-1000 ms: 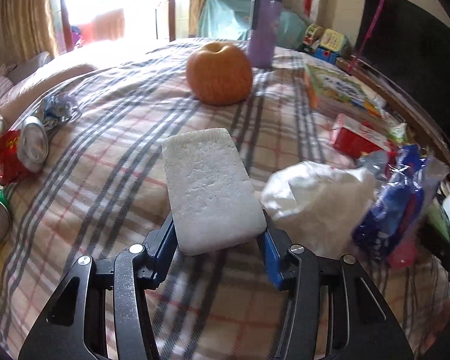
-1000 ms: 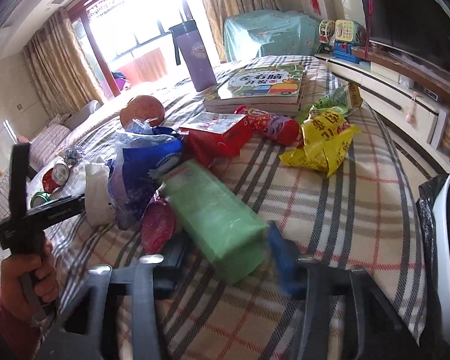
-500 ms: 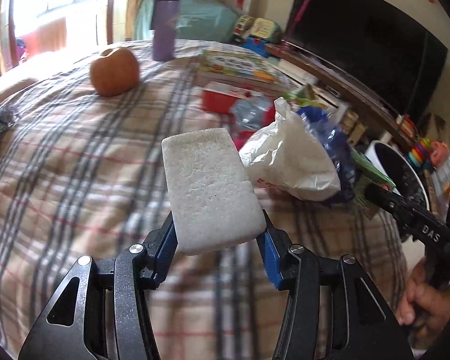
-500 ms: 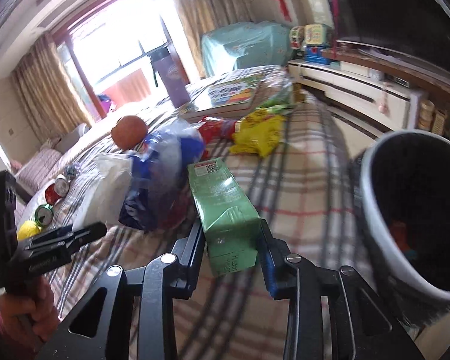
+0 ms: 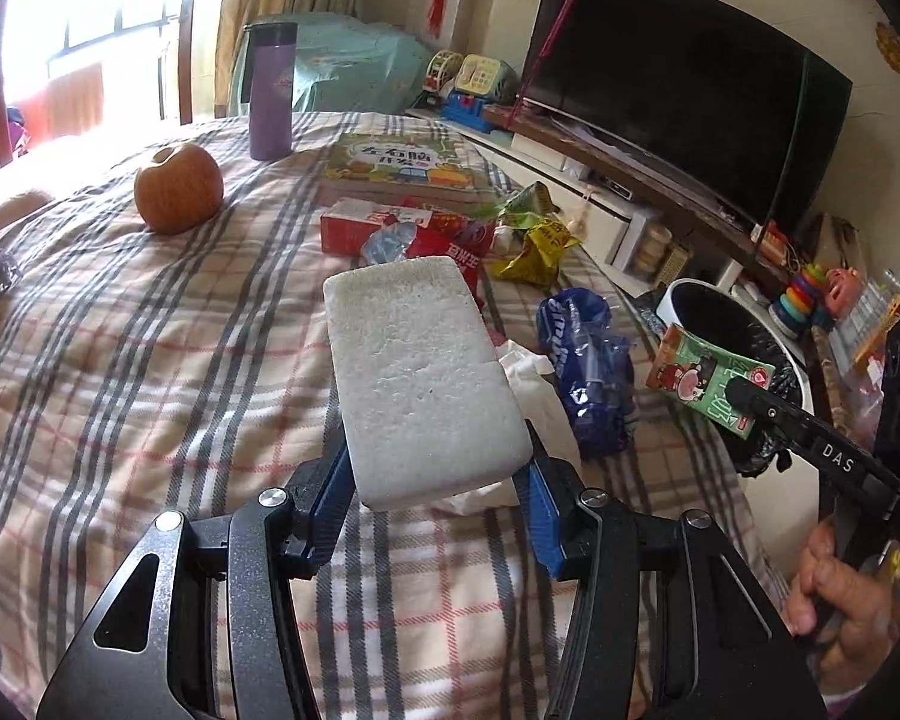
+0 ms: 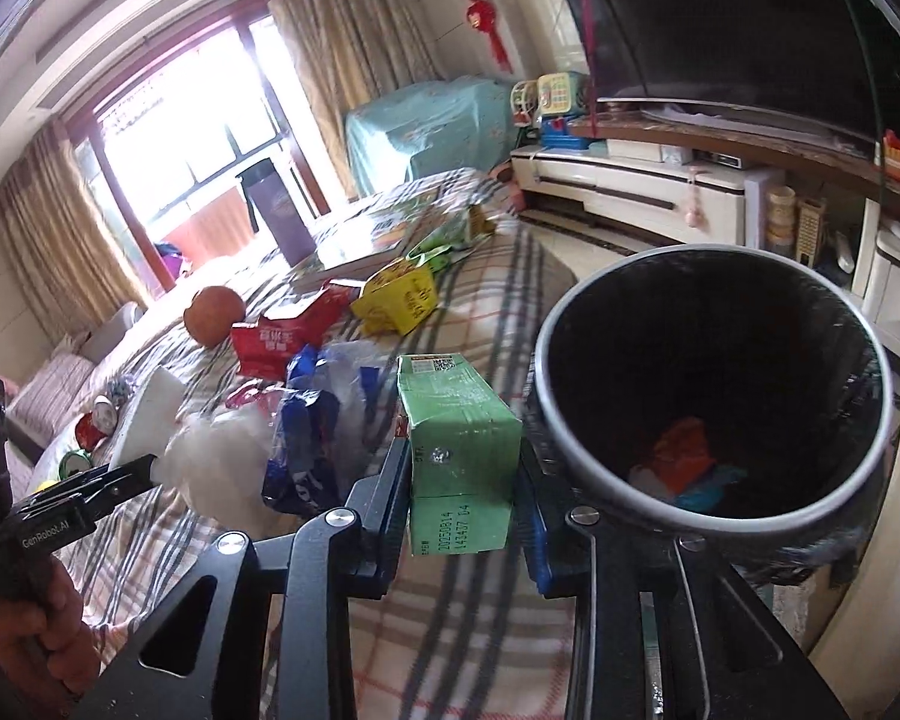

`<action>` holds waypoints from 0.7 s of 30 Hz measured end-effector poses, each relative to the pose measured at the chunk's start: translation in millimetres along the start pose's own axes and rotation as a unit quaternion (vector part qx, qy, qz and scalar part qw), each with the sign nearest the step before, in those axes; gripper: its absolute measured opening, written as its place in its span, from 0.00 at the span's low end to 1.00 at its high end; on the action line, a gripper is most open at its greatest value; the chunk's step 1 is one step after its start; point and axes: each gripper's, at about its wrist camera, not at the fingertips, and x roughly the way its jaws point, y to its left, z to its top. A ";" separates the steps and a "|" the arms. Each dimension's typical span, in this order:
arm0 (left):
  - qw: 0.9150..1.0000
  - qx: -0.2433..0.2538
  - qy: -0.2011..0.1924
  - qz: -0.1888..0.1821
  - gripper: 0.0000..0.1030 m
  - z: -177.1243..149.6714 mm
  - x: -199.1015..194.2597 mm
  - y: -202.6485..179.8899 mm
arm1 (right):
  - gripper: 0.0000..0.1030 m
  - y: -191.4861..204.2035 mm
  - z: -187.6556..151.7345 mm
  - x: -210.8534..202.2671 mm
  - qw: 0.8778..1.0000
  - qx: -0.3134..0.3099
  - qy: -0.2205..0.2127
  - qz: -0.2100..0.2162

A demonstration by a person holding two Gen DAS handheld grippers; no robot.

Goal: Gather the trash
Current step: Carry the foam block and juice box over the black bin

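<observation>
Left gripper (image 5: 435, 468): jaws set about halfway apart, blue pads pinching the near end of a white foam block (image 5: 417, 378); block raised above the bed, tilted up and away.

Right gripper (image 6: 462, 516): jaws have just been closing, now narrow, clamped on both sides of a green drink carton (image 6: 457, 456); carton upright between the pads, printed date on its near face, held beside the rim of the trash bin (image 6: 870, 360).

Trash bin: round, pale rim, black liner, standing on the floor just off the bed's edge; orange and blue scraps at the bottom.

Bed (image 5: 150, 360): plaid cover in beige, grey and red; bearing a blue plastic wrapper (image 5: 588, 360), a white plastic bag (image 5: 531, 387) partly behind the foam block, a red box (image 5: 360, 228), a yellow snack packet (image 5: 534, 243), a picture book (image 5: 402, 165), an orange fruit (image 5: 177, 186), a purple flask (image 5: 270, 90) standing upright; crushed cans (image 6: 93, 426) near the far left edge.

Room: dark television (image 5: 690, 84) on a low cabinet, toys beside it, curtained window (image 6: 174, 138), red hanging ornaments.
</observation>
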 end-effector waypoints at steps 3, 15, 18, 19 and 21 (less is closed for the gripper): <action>1.000 0.007 -0.001 -0.009 0.48 -0.2 -3.9 -9.6 | 0.32 -6.1 -0.1 -6.2 1.000 0.006 -0.006 0.000; 0.996 0.059 0.002 -0.072 0.48 13.8 4.4 -75.1 | 0.32 -31.0 7.5 -37.1 0.999 0.025 -0.039 -0.014; 0.994 0.070 0.014 -0.086 0.48 12.5 14.2 -90.1 | 0.32 -39.6 8.7 -43.4 0.998 0.031 -0.044 -0.024; 0.993 0.073 0.016 -0.089 0.48 11.6 15.9 -94.1 | 0.32 -41.8 8.8 -45.0 0.998 0.032 -0.045 -0.027; 0.992 0.081 0.023 -0.095 0.48 9.8 21.6 -105.2 | 0.32 -47.6 8.3 -48.9 0.998 0.037 -0.047 -0.033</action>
